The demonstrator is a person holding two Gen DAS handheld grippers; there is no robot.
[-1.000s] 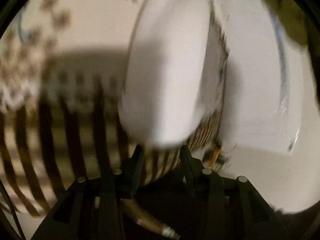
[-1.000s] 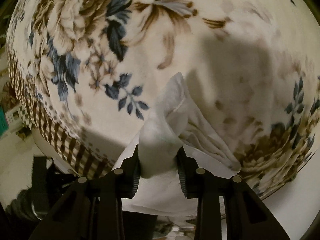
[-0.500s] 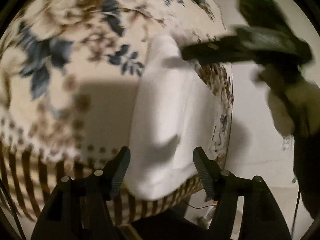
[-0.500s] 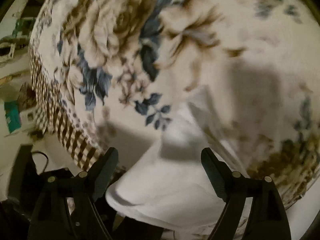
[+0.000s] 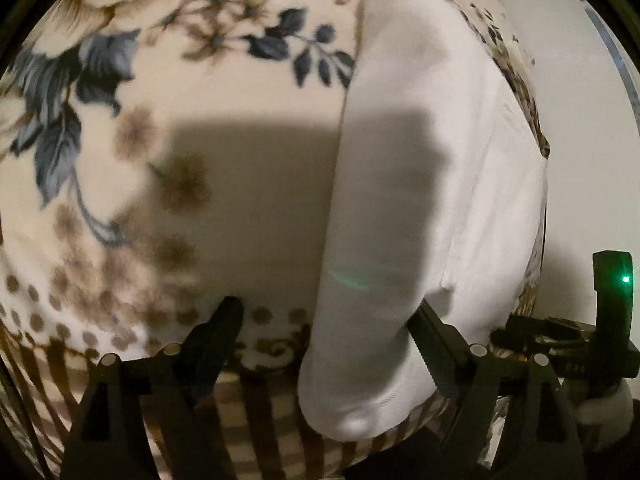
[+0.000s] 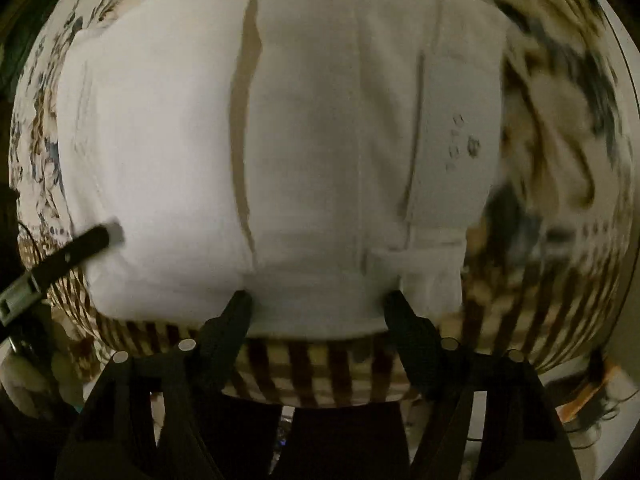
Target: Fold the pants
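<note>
The white pants (image 6: 320,140) lie folded flat on a floral blanket (image 5: 200,80), with a narrow gap (image 6: 244,120) between two white parts. My right gripper (image 6: 318,304) hovers over their near edge. Its jaws are closing, the hem lies between the fingertips, and the pads are not pressing it. In the left wrist view the pants (image 5: 420,160) run as a long white band at the right. My left gripper (image 5: 328,320) is opening, with the band's lower end partly between its fingers, untouched. One left finger (image 6: 80,244) shows at the pants' left side.
The blanket's striped border (image 6: 320,368) hangs over the near edge. A pale floor or wall (image 5: 580,160) lies beyond the blanket's right side. The right gripper's body with a green light (image 5: 612,300) sits low at the right in the left wrist view.
Both grippers let go of the bunched white cloth and spread their jaws. The right gripper swung sideways and rolled, so it now faces the pants laid out flat.
</note>
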